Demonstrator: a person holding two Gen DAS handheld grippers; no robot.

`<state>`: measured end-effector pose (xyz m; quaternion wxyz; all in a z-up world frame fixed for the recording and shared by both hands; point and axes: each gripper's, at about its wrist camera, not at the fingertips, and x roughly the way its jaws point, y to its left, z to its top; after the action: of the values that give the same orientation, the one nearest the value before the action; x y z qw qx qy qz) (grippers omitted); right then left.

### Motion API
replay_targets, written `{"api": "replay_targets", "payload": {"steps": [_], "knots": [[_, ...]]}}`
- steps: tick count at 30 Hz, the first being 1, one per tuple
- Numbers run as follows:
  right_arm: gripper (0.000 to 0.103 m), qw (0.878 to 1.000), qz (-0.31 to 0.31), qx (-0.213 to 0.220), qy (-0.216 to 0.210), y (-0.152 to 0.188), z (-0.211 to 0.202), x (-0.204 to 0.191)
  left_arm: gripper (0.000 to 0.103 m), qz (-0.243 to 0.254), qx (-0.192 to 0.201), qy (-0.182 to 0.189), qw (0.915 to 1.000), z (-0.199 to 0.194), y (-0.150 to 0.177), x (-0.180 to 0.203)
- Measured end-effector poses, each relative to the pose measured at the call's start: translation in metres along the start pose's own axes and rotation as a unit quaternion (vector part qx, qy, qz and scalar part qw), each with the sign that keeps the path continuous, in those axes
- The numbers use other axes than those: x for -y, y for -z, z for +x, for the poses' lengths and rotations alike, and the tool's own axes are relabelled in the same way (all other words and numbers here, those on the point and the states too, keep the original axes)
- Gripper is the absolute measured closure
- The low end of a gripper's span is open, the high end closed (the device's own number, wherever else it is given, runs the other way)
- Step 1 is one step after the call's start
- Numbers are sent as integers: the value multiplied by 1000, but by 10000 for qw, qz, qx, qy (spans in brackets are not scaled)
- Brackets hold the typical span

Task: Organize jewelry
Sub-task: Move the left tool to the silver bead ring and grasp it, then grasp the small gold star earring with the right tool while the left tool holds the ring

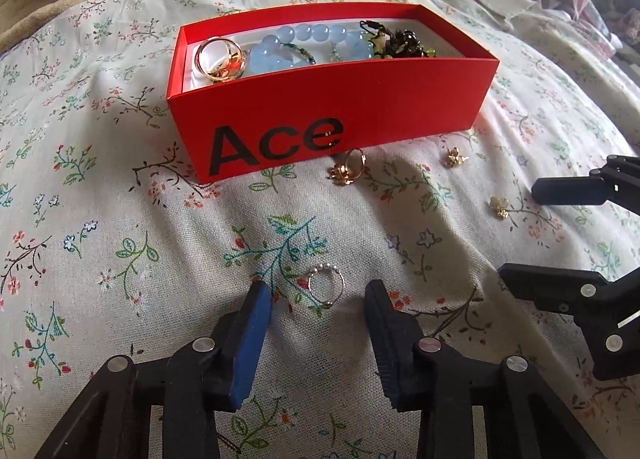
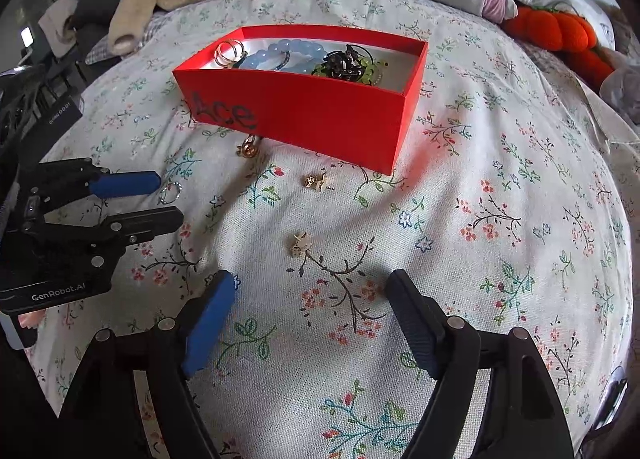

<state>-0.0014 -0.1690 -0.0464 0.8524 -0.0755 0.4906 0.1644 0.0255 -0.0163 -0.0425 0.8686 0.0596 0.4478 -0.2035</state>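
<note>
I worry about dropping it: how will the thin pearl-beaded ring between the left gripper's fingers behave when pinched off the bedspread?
The pearl ring looks like thin wire, so probably very light and apt to bend or slip between the pads. The floral bedspread looks soft, so the ring may sink in. The left gripper straddles it, not yet touching.

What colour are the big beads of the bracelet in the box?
Pale translucent blue beads, clearest in the left wrist view.
</note>
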Motion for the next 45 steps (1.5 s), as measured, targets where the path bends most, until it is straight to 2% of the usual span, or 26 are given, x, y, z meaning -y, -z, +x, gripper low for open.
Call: {"api": "replay_targets", "payload": {"steps": [8,13,17,23,32,37,45], "knots": [[22,10000,0,3,1,1,0,1,77,193,-12,-107,9998,2,-3,7],[22,10000,0,14,11,1,-1,1,87,175,-36,-112,9998,1,-4,6],[22,10000,26,16,2,1,-1,2,91,124,-66,-92,9999,1,-5,4],[22,10000,67,28,14,0,-2,3,91,41,-79,-53,9999,-1,-6,2],[29,9999,99,53,34,-5,-2,1,91,-4,-75,-35,10000,-5,-6,1],[42,10000,59,69,26,-9,-1,-3,91,-6,-76,-32,10000,-5,-6,0],[55,9999,88,55,-64,-14,1,-4,91,-46,-94,-39,9999,-7,-7,-2]]}}
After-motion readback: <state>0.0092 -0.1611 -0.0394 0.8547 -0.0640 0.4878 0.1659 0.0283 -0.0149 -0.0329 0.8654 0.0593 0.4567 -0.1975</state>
